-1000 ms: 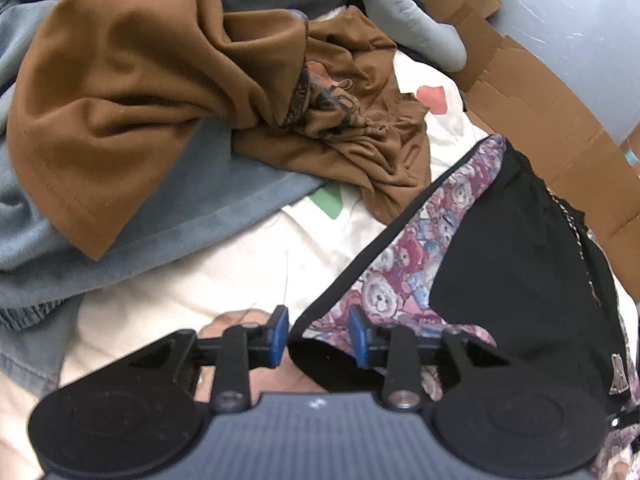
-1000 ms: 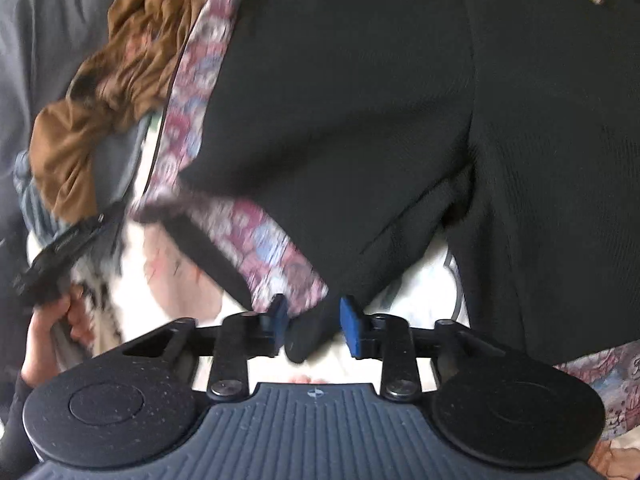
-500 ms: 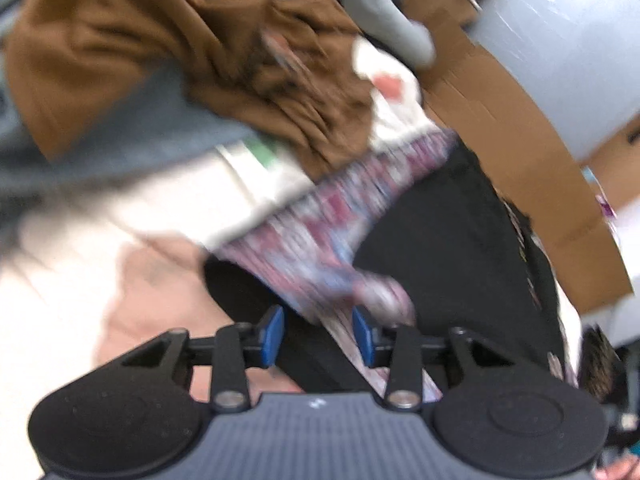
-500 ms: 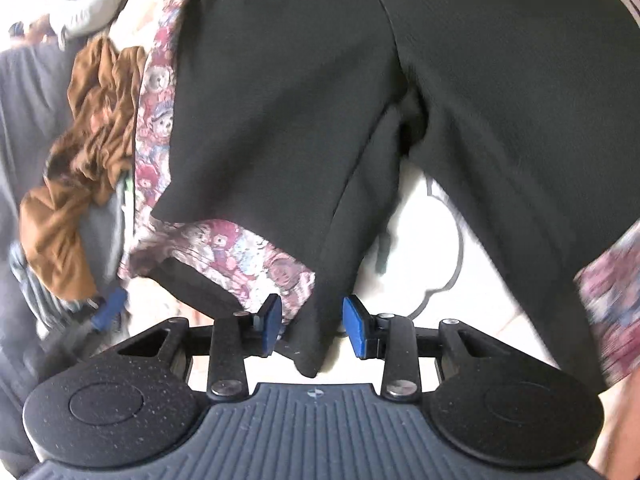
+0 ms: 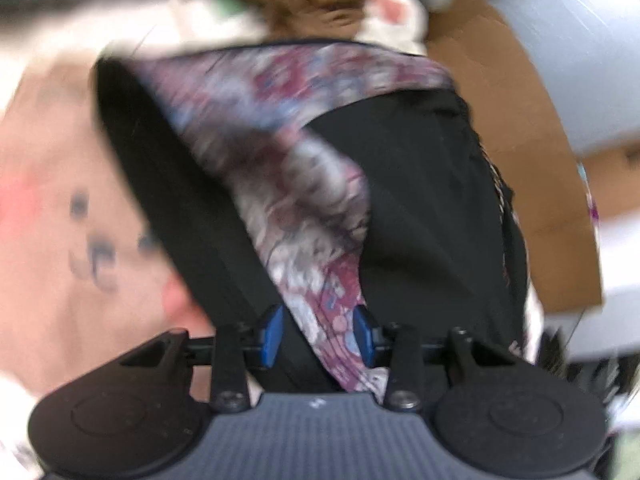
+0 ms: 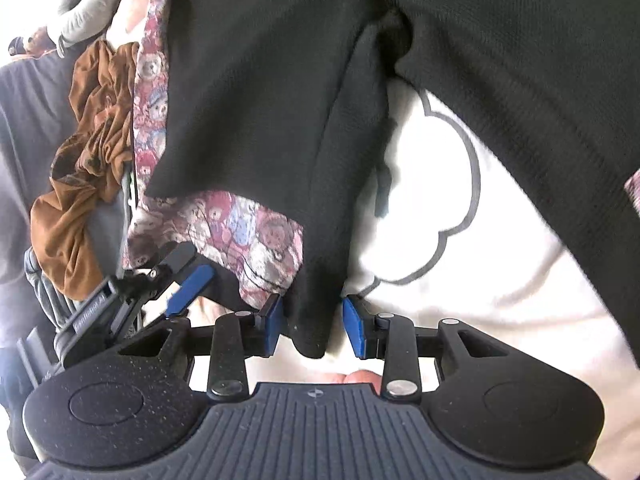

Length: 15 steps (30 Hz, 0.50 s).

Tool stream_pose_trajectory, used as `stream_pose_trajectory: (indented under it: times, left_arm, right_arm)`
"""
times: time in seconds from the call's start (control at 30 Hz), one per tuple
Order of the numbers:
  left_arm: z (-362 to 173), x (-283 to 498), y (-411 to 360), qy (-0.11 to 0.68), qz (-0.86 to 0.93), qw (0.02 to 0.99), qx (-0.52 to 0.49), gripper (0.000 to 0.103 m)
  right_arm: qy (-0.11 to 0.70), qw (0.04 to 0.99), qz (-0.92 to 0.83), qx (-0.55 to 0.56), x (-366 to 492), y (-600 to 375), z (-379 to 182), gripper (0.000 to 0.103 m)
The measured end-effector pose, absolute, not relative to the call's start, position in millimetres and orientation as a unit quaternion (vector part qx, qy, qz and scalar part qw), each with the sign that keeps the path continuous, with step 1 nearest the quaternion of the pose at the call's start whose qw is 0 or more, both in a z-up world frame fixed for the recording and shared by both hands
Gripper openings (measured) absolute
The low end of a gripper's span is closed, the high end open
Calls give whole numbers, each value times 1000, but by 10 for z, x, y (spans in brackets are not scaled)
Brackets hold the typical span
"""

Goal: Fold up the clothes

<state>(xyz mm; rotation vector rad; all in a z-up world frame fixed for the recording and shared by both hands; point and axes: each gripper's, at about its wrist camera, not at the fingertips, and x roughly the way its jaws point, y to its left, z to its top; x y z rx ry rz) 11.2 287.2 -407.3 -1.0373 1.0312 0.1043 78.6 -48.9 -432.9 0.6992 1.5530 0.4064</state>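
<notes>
Both grippers are carrying the black garment [image 6: 256, 92] with its bear-print lining down toward the cream bedsheet [image 6: 460, 272]. The left gripper [image 5: 318, 334] pinches a lined edge between its jaws, and the right gripper [image 6: 312, 326] has a black corner hanging between its jaws, though I cannot tell whether those pads press it. Next, I'd say, lay it flat and smooth it before folding.

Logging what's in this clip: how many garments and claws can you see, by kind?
Black garment with teddy-bear lining: 1
Brown garment: 1
Claws: 2, left claw, right claw
Total: 4
Other cloth in the far pile is too blurred to count.
</notes>
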Motion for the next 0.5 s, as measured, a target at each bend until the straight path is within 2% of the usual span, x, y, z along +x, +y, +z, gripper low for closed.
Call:
stream_pose_trajectory:
  times: [0.07, 0.13, 0.2, 0.23, 0.43, 0.5]
  left_arm:
    - [-4128, 74, 2836, 469, 52, 730, -494, 39]
    - [-4159, 61, 2789, 470, 53, 726, -499, 39]
    - [-4190, 48, 2742, 471, 54, 722, -505, 39]
    - [-4205, 42, 2719, 471, 55, 719, -508, 39]
    - [-4236, 59, 2576, 479, 40, 711, -514, 38]
    - [-4272, 43, 2543, 478, 43, 705, -522, 35]
  right_arm:
    - [683, 635, 179, 313, 768, -474, -4378, 39]
    - [681, 635, 176, 321, 756, -488, -4413, 32]
    - [676, 639, 176, 321, 761, -489, -4422, 7]
    - [674, 642, 176, 320, 764, -490, -4426, 2]
    - [677, 655, 188, 278, 785, -484, -4348, 0]
    - [679, 655, 188, 272, 779, -501, -4337, 0]
